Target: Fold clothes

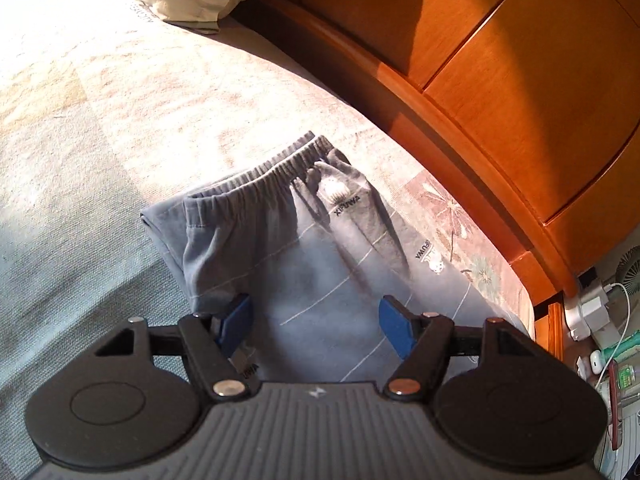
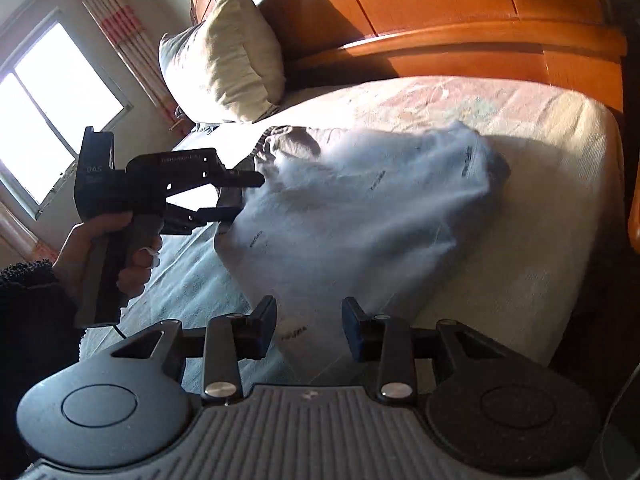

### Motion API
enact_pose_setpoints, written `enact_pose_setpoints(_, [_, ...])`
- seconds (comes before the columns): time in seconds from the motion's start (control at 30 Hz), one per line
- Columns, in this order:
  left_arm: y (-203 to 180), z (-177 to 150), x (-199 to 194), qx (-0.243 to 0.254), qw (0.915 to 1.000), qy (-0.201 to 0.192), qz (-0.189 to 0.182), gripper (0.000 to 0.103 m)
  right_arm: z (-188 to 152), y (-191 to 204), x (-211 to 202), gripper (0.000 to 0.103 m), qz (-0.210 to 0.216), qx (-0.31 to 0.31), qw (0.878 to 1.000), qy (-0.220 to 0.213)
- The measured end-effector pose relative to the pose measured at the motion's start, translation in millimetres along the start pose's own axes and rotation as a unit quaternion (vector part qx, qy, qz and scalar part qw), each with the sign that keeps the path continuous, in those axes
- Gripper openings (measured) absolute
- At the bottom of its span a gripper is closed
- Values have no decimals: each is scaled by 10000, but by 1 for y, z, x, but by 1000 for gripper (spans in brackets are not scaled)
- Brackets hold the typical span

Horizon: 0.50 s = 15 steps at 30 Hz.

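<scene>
Grey-blue trousers (image 1: 304, 248) with an elastic waistband (image 1: 260, 172) lie folded on the bed's pale cover (image 1: 100, 128). My left gripper (image 1: 316, 324) is open just over their near end, and cloth shows between its blue pads (image 1: 236, 320). In the right wrist view the trousers (image 2: 360, 208) look pale and blurred. There a hand (image 2: 104, 232) holds the left gripper (image 2: 236, 196) at the garment's left edge, jaws apart. My right gripper (image 2: 308, 330) is open over the garment's near end, with nothing held.
A wooden headboard (image 1: 500, 80) runs along the far side of the bed. A yellow-green pillow (image 2: 224, 64) leans on it. A window (image 2: 44, 108) and a striped curtain (image 2: 116, 24) are to the left. Chargers and cables (image 1: 592, 308) sit beside the bed's right edge (image 2: 580, 240).
</scene>
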<state>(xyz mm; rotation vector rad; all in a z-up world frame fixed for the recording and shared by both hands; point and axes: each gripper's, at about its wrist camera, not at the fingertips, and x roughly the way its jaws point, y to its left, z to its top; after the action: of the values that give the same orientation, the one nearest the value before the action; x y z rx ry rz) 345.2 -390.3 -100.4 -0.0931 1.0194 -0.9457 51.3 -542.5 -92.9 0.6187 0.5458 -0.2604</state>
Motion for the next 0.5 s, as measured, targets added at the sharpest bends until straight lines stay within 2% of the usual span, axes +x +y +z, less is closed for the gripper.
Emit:
enact_pose_setpoints(0.17, [0,3,14,158,9997,72,189,73,34,-35,31,44,-240,18,9996,-138])
enact_pose_setpoints(0.3, [6,1,7,204,9991,129,358,75,61,-62,56,45,-432,35,9988,-247])
enact_pose_setpoints(0.33, [8,1,5,207,9988,160,425,75,68,-69,62,42,-480,39,9985,-274])
enact_pose_setpoints(0.37, [10,1,3,210,9984,190,491,74,75,-76,69,31,-528,43,9981,-301])
enact_pose_setpoints(0.4, [10,1,0,229,9980,211,557,73,77,-75,66,30,-522,27,9980,-345])
enact_pose_setpoints(0.43, [10,3,-3,260,9975,223,623,73,80,-73,63,31,-515,11,9979,-389])
enact_pose_setpoints(0.5, [4,8,-8,364,9985,85,394,73,84,-70,56,44,-501,-21,9976,-478])
